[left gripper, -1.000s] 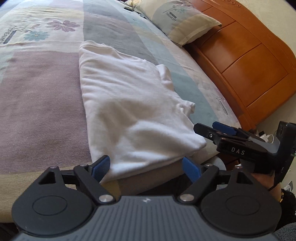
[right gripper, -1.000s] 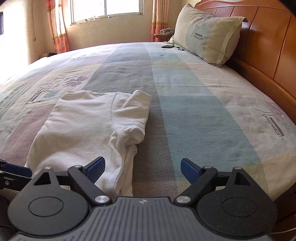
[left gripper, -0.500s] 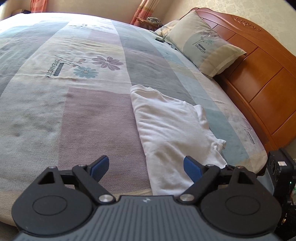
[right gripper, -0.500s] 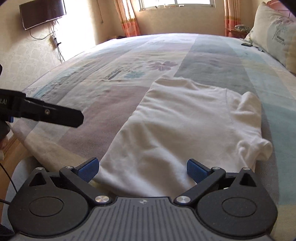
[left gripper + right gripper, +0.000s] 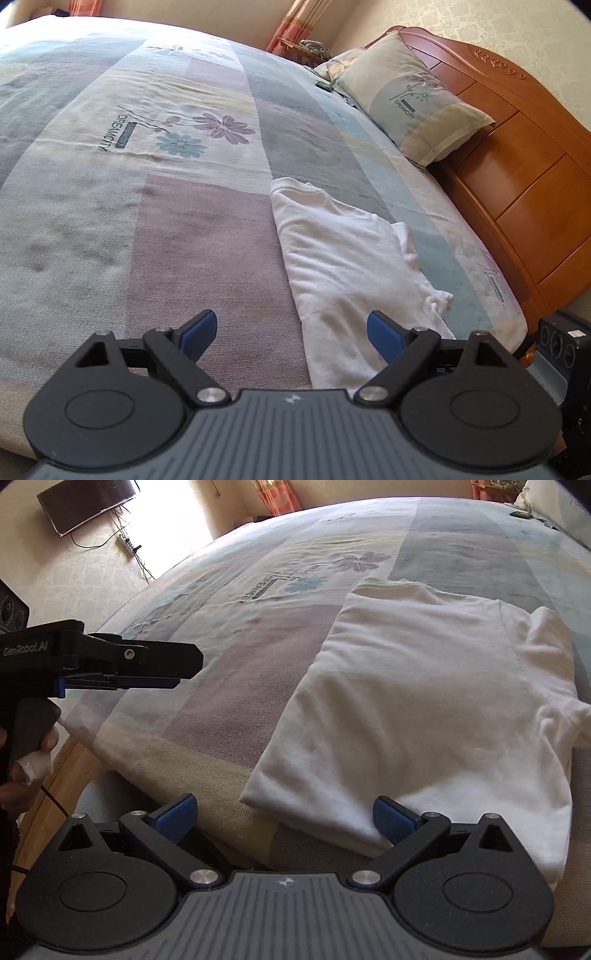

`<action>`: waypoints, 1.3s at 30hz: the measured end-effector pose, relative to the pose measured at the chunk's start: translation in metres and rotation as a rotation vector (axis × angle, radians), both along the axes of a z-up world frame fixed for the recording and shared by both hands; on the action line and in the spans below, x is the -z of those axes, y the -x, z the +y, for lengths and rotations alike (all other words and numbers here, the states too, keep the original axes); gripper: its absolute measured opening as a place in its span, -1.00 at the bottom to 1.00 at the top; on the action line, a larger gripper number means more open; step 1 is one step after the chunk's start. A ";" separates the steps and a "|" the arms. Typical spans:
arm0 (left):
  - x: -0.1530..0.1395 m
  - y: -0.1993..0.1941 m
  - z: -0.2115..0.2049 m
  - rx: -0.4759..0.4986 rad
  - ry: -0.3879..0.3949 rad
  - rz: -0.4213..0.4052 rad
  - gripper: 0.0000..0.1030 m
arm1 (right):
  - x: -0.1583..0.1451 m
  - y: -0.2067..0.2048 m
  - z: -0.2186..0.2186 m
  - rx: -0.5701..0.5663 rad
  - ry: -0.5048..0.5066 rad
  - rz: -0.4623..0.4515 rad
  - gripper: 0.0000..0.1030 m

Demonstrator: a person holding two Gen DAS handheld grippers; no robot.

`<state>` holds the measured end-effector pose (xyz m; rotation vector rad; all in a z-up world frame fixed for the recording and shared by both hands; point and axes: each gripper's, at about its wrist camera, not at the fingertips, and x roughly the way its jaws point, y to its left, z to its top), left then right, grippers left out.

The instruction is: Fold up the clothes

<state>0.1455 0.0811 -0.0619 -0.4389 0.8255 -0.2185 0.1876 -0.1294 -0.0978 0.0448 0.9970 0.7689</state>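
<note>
While one folded white shirt [image 5: 424, 709] lies on the bed [image 5: 147, 221], both grippers [image 5: 291, 332] [image 5: 284, 814] gape, empty.

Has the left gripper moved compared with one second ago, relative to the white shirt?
Yes. The left gripper has shifted left: the white shirt, then centred ahead of its fingers, now lies to the right.

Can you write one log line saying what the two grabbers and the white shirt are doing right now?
left gripper: open, empty | right gripper: open, empty | white shirt: partly folded on bed, untouched
</note>
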 end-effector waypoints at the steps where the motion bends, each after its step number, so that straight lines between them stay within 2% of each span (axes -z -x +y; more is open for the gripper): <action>1: 0.001 -0.003 0.002 -0.003 0.022 0.002 0.72 | -0.004 0.001 -0.008 0.012 -0.022 0.010 1.00; 5: 0.003 -0.020 0.003 0.028 0.166 -0.032 0.72 | -0.033 -0.010 -0.047 0.119 -0.117 -0.030 1.00; 8: 0.015 -0.036 0.002 0.027 0.203 0.008 0.72 | -0.047 -0.034 -0.081 0.246 -0.151 -0.063 1.00; 11: 0.028 -0.053 0.000 0.027 0.240 0.048 0.72 | -0.042 -0.069 -0.119 0.402 -0.191 -0.007 1.00; 13: 0.036 -0.064 -0.001 0.026 0.264 0.075 0.72 | -0.026 -0.094 -0.143 0.467 -0.244 0.107 1.00; 16: 0.048 -0.080 -0.002 0.025 0.301 0.116 0.72 | 0.007 -0.122 -0.167 0.500 -0.338 0.304 1.00; 18: 0.056 -0.091 -0.003 0.025 0.325 0.143 0.72 | 0.030 -0.133 -0.172 0.496 -0.375 0.396 1.00; 19: 0.060 -0.096 -0.003 0.025 0.337 0.156 0.72 | 0.035 -0.135 -0.172 0.490 -0.385 0.410 1.00; 29: 0.075 -0.147 -0.017 0.071 0.420 0.166 0.78 | 0.054 -0.164 -0.164 0.402 -0.517 0.444 1.00; 32: 0.076 -0.148 -0.018 0.090 0.433 0.171 0.81 | 0.058 -0.176 -0.158 0.396 -0.544 0.442 1.00; 36: 0.076 -0.149 -0.019 0.115 0.450 0.178 0.82 | 0.057 -0.176 -0.152 0.386 -0.534 0.435 1.00; 39: 0.077 -0.150 -0.019 0.134 0.463 0.183 0.83 | 0.055 -0.159 -0.150 0.331 -0.522 0.488 1.00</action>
